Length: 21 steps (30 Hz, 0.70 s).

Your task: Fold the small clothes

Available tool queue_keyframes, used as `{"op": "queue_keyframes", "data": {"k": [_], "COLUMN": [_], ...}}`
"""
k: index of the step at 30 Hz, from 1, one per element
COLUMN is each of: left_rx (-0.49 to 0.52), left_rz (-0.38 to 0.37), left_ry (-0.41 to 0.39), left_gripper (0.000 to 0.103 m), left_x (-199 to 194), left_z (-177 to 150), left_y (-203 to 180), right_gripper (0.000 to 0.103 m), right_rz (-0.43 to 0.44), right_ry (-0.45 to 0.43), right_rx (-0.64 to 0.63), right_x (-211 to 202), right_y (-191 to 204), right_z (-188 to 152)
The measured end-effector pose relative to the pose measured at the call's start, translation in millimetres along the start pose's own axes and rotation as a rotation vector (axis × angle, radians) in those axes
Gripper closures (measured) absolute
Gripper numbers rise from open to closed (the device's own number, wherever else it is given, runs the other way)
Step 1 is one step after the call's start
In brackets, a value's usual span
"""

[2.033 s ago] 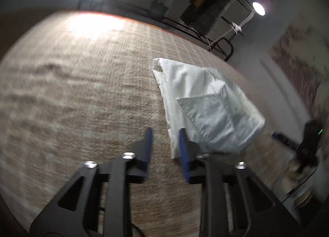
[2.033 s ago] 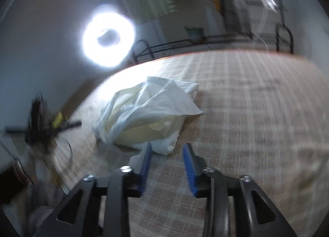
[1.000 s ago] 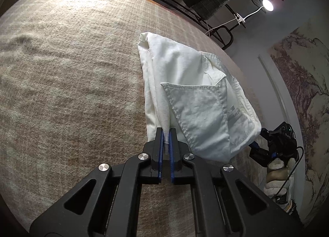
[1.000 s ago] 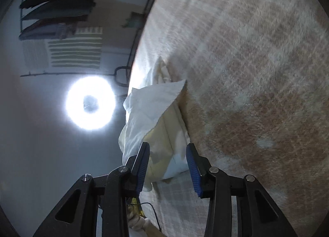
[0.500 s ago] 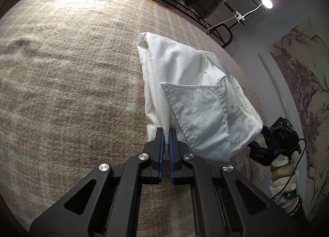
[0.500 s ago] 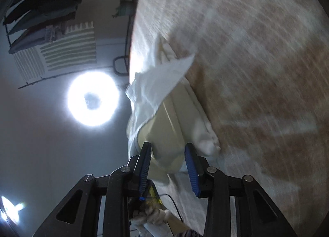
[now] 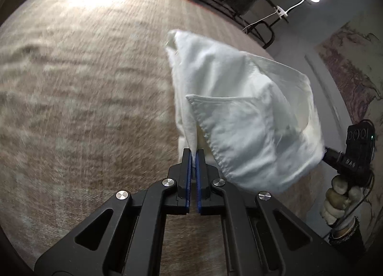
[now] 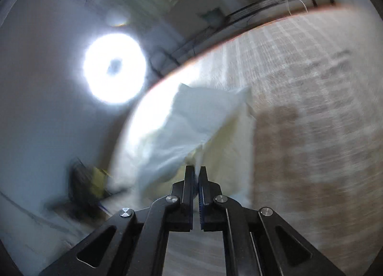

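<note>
Beige woven bed cover; both grippers, left & right, jaws clamped on white garment, lifting; next: spread flat.

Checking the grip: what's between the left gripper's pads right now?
In the left wrist view, an edge of the white garment is pinched between the left gripper pads; nothing else sits there.

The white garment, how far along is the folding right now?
Early stage. Done: both grippers have a pinch, the left gripper shut on one edge of the white garment, the right gripper, jaws just closed, on another. In hand: the cloth hangs stretched between them above the woven mat. Left: laying it flat and making every fold.
</note>
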<state>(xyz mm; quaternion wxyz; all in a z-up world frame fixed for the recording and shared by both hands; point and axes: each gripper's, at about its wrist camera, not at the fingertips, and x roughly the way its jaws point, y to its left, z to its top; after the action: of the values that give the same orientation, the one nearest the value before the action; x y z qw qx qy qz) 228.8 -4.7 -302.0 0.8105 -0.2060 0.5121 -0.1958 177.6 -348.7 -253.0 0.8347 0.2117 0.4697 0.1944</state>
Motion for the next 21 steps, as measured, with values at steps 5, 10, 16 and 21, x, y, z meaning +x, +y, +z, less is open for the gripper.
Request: {"op": "queue_keyframes", "data": {"k": [5,10,16,21], "left_rx": [0.075,0.087,0.092,0.102], "left_rz": [0.039,0.057,0.067,0.061], "left_ry": [-0.012,-0.035,-0.074,-0.070], "left_gripper": [0.102,0.102,0.102,0.102], "left_x": [-1.9,-13.0,-22.4,-25.7], "left_z": [-1.9,4.9,8.5,3.9], "left_y": [-11.8,-14.2,-18.0,-19.0], "right_gripper": [0.101,0.070,0.053,0.054], "right_rz": [-0.149,-0.243,-0.228,-0.343], "right_ry": [0.049,0.057,-0.104,-0.037], "right_rx": [-0.071,-0.196,-0.312,-0.496], "right_x": [21.7,4.2,-30.2,21.4], "right_y": [-13.0,-4.1,38.3,78.4], "right_z": [-13.4,-16.6,-13.2,-26.8]}}
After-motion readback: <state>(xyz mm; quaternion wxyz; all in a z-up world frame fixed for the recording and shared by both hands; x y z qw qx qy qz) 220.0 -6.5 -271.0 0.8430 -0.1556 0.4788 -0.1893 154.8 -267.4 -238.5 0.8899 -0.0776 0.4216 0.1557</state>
